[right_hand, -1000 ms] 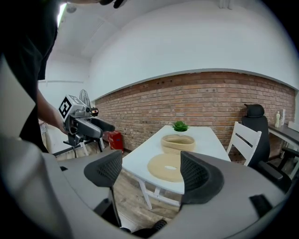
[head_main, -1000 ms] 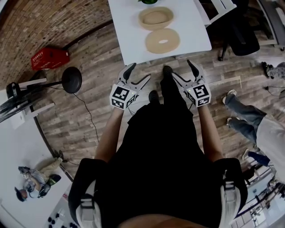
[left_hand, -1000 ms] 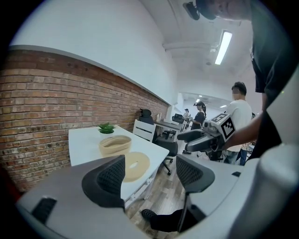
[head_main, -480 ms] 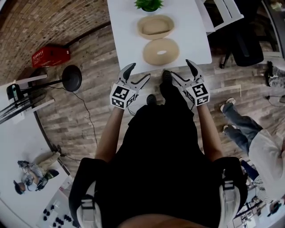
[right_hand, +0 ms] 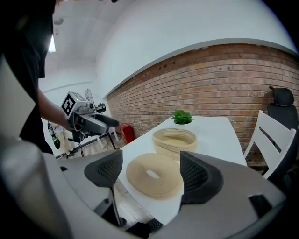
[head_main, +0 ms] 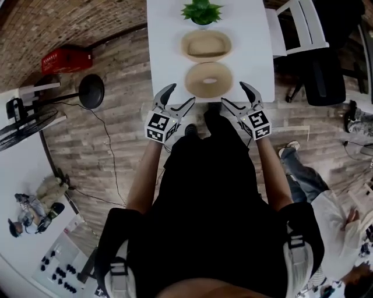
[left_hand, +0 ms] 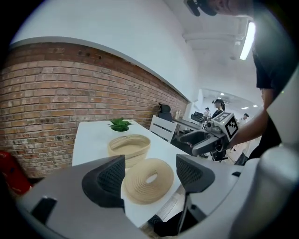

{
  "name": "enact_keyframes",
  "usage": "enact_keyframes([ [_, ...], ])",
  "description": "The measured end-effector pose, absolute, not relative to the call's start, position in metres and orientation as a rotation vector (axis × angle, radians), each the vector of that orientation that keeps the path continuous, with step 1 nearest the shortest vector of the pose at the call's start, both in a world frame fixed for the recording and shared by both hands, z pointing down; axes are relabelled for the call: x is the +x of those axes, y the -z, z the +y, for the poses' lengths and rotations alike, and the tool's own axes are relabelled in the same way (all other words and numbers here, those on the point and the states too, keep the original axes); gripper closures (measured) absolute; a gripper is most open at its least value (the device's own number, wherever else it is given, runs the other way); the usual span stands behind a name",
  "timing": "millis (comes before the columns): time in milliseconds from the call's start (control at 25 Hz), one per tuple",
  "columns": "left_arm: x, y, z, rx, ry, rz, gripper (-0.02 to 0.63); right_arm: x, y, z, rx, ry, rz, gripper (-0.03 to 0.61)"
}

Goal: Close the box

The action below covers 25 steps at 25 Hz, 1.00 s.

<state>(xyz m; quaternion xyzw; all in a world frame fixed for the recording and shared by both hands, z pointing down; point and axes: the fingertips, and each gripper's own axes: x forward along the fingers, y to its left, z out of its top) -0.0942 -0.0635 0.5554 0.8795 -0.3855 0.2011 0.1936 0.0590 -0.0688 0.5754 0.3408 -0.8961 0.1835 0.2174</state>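
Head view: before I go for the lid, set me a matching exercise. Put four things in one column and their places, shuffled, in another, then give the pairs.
Things:
1. lid
2. basket
3. plant
4. red crate

Places:
A. on the floor beside the brick wall
B. at the far end of the table
C. flat at the near edge of the table
D. in the middle of the table, open on top

Pairs: 1-C, 2-D, 3-B, 4-A
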Motion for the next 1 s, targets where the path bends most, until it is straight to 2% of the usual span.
enact_keyframes([
  [440, -0.094, -0.578, -0.091, 2.355, -0.52, -1.184, 0.264, 0.053, -0.595, -0.106, 0.801, -0.501, -2.476, 0.219],
  [1000, -0.093, -0.643, -0.108, 2.298, -0.597, -1.063, 0.264, 0.043, -0.649, -0.119, 0.845, -0.625, -2.375, 0.227],
])
